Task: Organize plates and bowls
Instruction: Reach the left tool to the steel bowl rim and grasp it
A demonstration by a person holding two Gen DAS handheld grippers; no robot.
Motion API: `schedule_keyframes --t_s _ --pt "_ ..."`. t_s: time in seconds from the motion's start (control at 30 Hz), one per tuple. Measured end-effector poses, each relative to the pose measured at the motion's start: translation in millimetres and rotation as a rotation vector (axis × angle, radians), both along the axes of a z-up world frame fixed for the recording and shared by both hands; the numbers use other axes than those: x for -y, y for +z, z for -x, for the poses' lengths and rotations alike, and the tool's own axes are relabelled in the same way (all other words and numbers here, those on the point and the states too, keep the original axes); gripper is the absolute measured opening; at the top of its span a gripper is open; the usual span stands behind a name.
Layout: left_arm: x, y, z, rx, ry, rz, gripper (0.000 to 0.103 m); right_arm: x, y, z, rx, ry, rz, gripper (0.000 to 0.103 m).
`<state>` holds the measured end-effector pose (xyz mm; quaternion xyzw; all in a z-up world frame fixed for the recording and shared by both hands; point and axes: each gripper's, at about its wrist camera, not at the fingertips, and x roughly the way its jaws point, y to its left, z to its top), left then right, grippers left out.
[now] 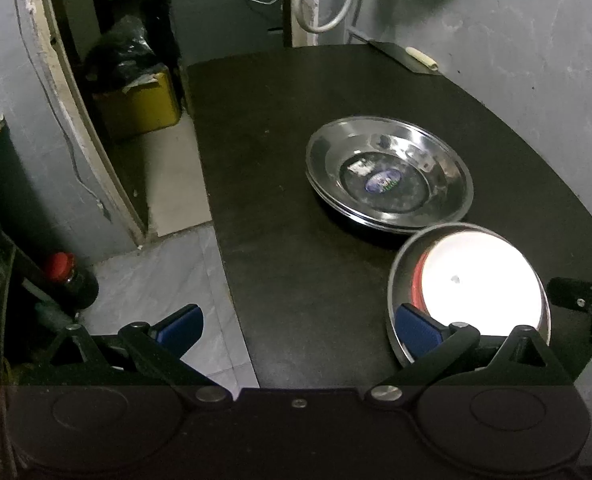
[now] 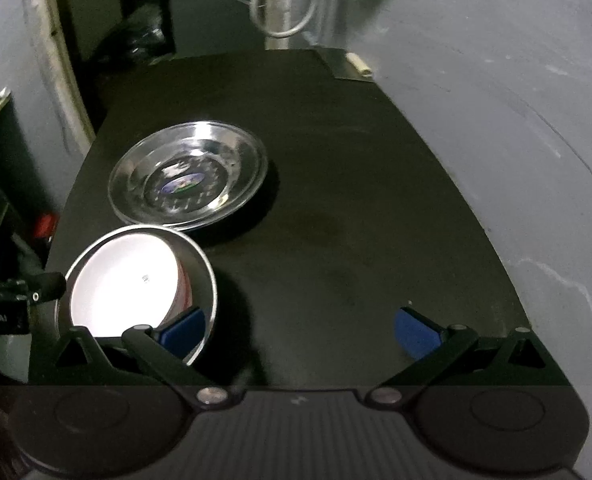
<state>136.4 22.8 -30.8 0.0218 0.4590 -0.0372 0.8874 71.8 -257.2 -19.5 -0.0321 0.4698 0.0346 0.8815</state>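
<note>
Nearest the lens in both wrist views are the blue-padded fingers, spread wide with nothing between them. Left gripper (image 1: 296, 326) hangs over the near left edge of the dark table (image 1: 296, 264); its right-side finger (image 1: 415, 330) overlaps the rim of the steel bowl in the picture, but whether it touches cannot be determined. Right gripper (image 2: 299, 330) hangs over bare tabletop, its left-side finger (image 2: 182, 330) likewise overlapping that bowl's rim, contact unconfirmed. Neither has hold of anything.

Items under inspection:
- Steel plates (image 1: 389, 176): stacked toward the middle of the table. Doubled rim lines show at least two nested; the exact count cannot be read. A blue label shows in the top plate's well.
- Steel bowl (image 1: 469, 292): stands just in front of the plate stack, rims very close or touching. A white bowl (image 1: 483, 292) with a red outer band sits nested inside it, heavily overexposed.

Assessment: plates appear gathered into one stack and bowls into another. No loose dish is visible elsewhere on the table; only a flat dark object with a pale roll (image 1: 421, 58) lies at the far corner. Judged on this evidence, sorting is largely complete. Any remainder would be squaring the bowl stack beside the plates, or handling dishes outside view.
</note>
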Motion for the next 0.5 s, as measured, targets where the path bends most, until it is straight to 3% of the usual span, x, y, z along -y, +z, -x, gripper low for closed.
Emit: schedule_keyframes --t_s 0.5 --pt "18 -11 -10 -0.072 -0.013 -0.067 0.102 3 -15 -19 -0.074 0.116 -0.040 0.103"
